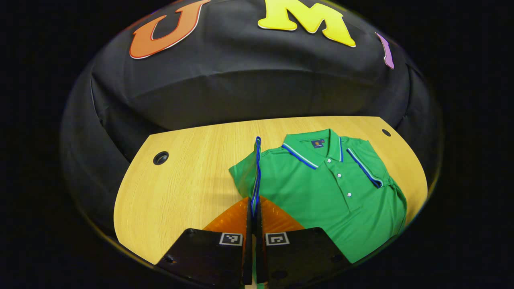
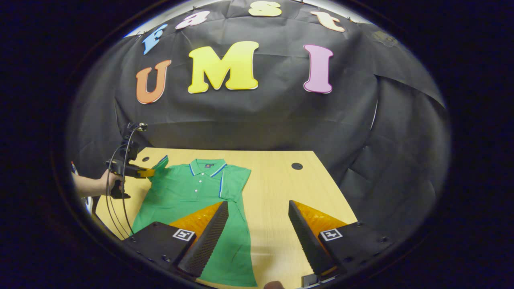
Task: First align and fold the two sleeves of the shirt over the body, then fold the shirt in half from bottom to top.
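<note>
A green polo shirt (image 1: pixel 321 188) with blue-and-white trim lies face up on the wooden table (image 1: pixel 180 188), collar toward the wall. Its right sleeve (image 1: pixel 367 166) is folded over the body. My left gripper (image 1: pixel 254 200) is shut on the left sleeve's striped cuff (image 1: pixel 257 168), which stands lifted above the shirt's edge. In the right gripper view the shirt (image 2: pixel 188 192) lies at the left, and the left gripper (image 2: pixel 149 172), held by a hand (image 2: pixel 108 178), pinches the raised sleeve (image 2: pixel 160 163). My right gripper (image 2: pixel 258 206) hangs open over the table beside the shirt's lower right side.
The table has a round cable hole at its far left (image 1: pixel 160 157) and one at its far right (image 1: pixel 386 132). Black cloth walls stand behind and to both sides. Bare wood (image 2: pixel 281 188) lies to the right of the shirt. A cable (image 2: pixel 120 208) dangles from the left gripper.
</note>
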Action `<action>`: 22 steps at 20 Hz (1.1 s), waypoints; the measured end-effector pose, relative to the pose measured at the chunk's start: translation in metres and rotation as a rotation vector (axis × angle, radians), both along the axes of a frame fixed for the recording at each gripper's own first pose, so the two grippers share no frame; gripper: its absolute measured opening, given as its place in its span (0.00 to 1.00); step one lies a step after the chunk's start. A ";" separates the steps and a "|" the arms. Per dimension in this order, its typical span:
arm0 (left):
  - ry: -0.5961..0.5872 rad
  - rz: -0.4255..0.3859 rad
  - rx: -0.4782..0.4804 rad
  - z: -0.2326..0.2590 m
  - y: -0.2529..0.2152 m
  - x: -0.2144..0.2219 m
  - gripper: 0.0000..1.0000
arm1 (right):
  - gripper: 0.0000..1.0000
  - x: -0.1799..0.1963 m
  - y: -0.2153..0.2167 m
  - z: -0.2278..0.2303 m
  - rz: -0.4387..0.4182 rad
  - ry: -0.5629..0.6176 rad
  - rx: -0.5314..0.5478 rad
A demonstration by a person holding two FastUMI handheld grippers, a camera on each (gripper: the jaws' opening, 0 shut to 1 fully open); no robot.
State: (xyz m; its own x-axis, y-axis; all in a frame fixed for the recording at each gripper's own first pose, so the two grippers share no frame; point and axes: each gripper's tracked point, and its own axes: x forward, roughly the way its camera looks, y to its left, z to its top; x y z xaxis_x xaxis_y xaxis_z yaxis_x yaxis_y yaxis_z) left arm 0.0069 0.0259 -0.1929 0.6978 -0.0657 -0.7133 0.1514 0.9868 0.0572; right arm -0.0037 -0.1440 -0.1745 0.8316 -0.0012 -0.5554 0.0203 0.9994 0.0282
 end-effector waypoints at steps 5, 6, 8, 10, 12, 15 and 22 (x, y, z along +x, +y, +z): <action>-0.016 -0.031 0.002 -0.001 -0.025 0.009 0.07 | 0.97 -0.012 -0.021 -0.002 -0.040 -0.005 0.007; -0.012 -0.033 -0.005 -0.002 -0.030 0.008 0.07 | 0.96 -0.016 -0.026 -0.002 -0.049 -0.001 0.007; -0.004 -0.026 0.001 -0.006 -0.036 0.008 0.08 | 0.96 -0.019 -0.036 -0.001 -0.062 -0.005 0.002; -0.003 -0.027 0.011 -0.007 -0.038 0.009 0.09 | 0.96 -0.022 -0.043 0.002 -0.071 -0.014 -0.006; 0.000 -0.028 -0.004 -0.008 -0.047 0.007 0.10 | 0.96 -0.024 -0.048 0.001 -0.075 -0.013 -0.012; 0.008 -0.032 -0.048 -0.006 -0.060 0.001 0.29 | 0.97 -0.026 -0.046 0.001 -0.065 -0.013 -0.003; -0.062 -0.002 -0.062 0.014 -0.053 -0.010 0.99 | 0.97 -0.017 -0.011 -0.011 0.032 -0.003 0.018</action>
